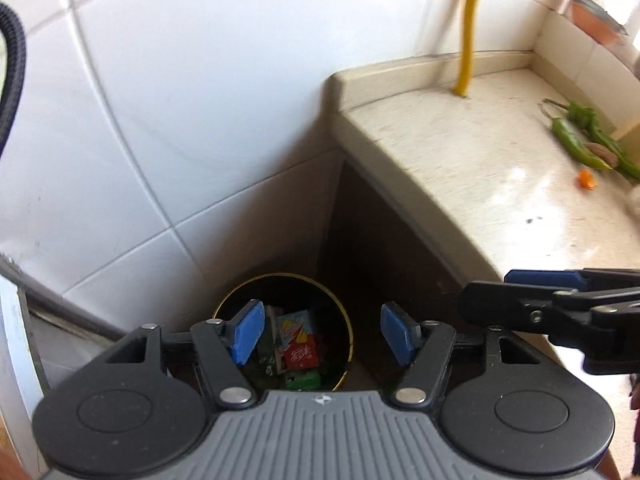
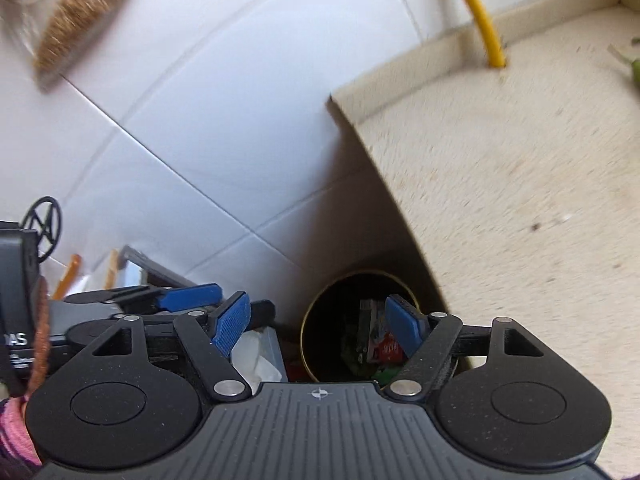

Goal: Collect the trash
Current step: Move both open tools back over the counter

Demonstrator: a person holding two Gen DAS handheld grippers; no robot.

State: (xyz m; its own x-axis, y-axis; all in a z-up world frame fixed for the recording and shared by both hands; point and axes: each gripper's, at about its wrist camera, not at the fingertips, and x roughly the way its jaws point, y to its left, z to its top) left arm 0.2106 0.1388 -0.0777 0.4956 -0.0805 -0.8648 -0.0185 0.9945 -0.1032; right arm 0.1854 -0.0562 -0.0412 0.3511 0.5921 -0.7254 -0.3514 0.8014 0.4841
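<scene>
Both of my grippers hang above the round dark trash bin with the gold rim [image 1: 282, 326], and both have their blue-padded fingers spread apart with nothing between them. Left gripper [image 1: 323, 334] looks straight down into the bin, where a red printed wrapper [image 1: 301, 354] and other packets already lie. Right gripper [image 2: 317, 326] is just beside it, a little to the right, with the bin's mouth behind its right finger.

What I judge is left to collect lies the other way: long green vegetable scraps [image 1: 588, 138] and a small orange bit [image 1: 587, 179] sit on the pale speckled stone countertop [image 1: 460, 152], well apart from the bin, up and to my right. The green pieces run slantwise, their long axis pointing from the back wall toward the counter's right end. My right gripper is the nearer one, so I would swing it right and close across the narrow width of a piece
</scene>
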